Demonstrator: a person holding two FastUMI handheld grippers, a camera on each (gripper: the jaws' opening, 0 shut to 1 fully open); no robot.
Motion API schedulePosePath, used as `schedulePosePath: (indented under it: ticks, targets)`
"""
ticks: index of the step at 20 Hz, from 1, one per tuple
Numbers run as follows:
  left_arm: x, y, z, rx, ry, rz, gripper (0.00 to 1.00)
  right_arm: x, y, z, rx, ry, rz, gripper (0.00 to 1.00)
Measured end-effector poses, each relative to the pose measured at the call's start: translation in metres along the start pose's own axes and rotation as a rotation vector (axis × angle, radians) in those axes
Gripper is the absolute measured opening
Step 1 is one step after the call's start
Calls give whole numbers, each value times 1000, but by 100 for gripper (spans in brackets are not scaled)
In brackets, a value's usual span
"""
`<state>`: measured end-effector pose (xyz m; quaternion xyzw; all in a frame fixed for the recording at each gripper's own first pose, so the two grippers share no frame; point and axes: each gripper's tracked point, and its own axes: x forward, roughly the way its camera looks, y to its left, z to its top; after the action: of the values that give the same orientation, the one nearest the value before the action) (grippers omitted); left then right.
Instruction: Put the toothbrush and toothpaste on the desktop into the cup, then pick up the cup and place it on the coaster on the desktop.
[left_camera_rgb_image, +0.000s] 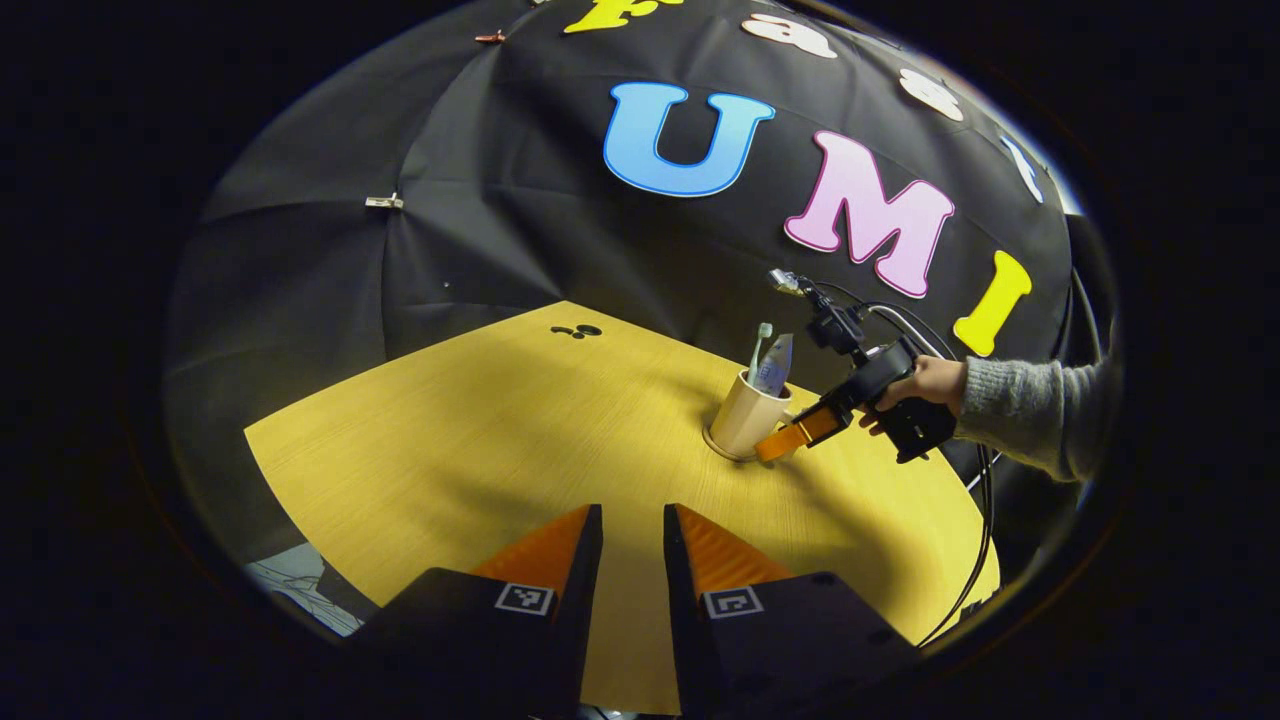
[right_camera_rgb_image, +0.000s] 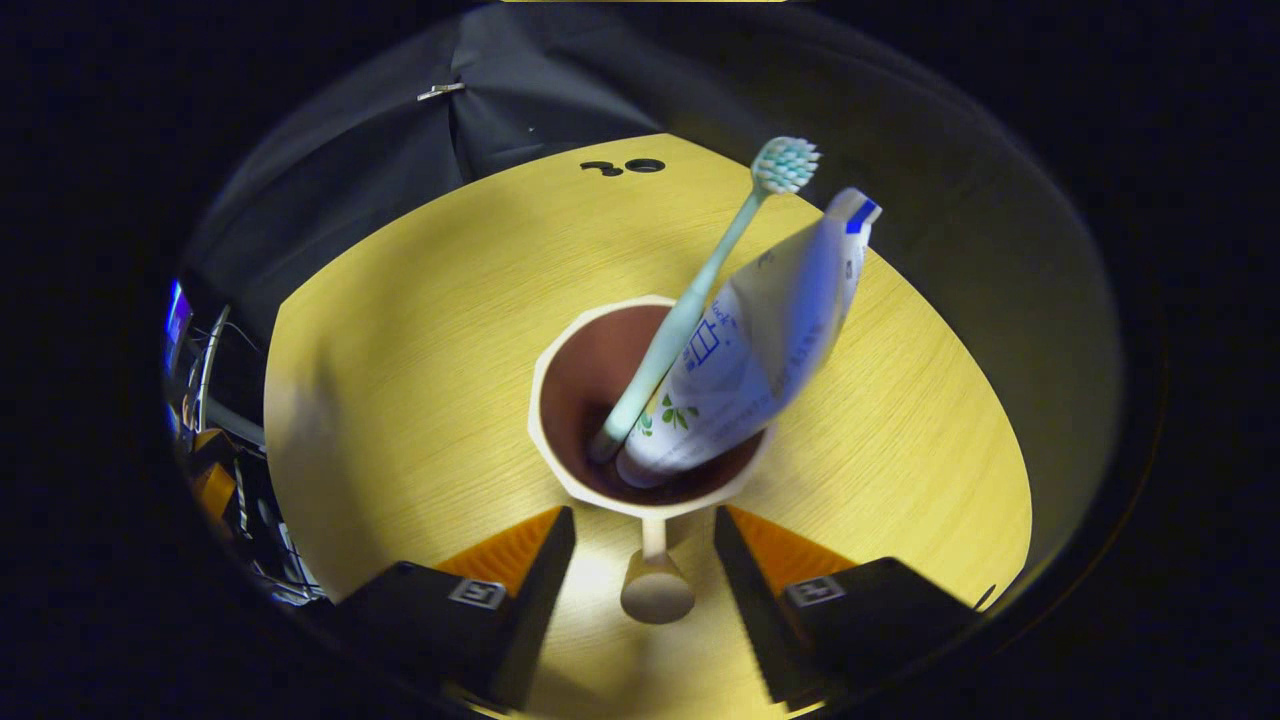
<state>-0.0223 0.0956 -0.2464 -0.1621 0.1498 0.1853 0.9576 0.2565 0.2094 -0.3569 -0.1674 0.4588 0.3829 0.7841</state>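
Left gripper (left_camera_rgb_image: 632, 545): fingers slightly apart, empty, held low over the desktop (left_camera_rgb_image: 480, 450), well away from the work. Cup (right_camera_rgb_image: 600, 400): upright on the coaster (left_camera_rgb_image: 722, 450), toothbrush (right_camera_rgb_image: 690, 310) and toothpaste (right_camera_rgb_image: 760, 350) leaning inside; handle (right_camera_rgb_image: 655, 585) pointing back between the right gripper's fingers. Right gripper (right_camera_rgb_image: 645, 560): fingers apart either side of the handle, not touching it. Judgement: placement looks done or nearly so; draw straight back, level, so neither finger clips the handle and tips the cup.

Both views toward cup (left_camera_rgb_image: 746, 418)
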Motion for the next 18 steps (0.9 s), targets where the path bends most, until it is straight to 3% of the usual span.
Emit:
schedulePosePath:
  ticks: [1, 7, 8, 10, 11, 13, 15, 18]
  targets:
    - [-4, 0, 2, 4, -4, -2, 40, -6, 1, -3, 6, -8, -3, 99]
    - [-26, -15, 11, 58, 1, -41, 40, -51, 6, -11, 77, -107, -32, 97]
    - [-29, -19, 14, 78, -1, -49, 32, -65, 9, -10, 92, -149, -32, 97]
    - [-34, -32, 28, 127, -23, -71, 48, -95, 15, -10, 126, -225, -37, 97]
    - [-39, -39, 36, 152, -35, -86, 69, -111, 16, -10, 141, -264, -46, 97]
    - [-50, -53, 55, 194, -71, -108, 81, -149, 20, -11, 166, -354, -70, 97]
    - [-56, -68, 73, 219, -114, -137, 89, -190, 27, -8, 181, -458, -96, 98]
    - [-62, -92, 96, 260, -153, -177, 92, -247, 40, -16, 185, -583, -158, 98]
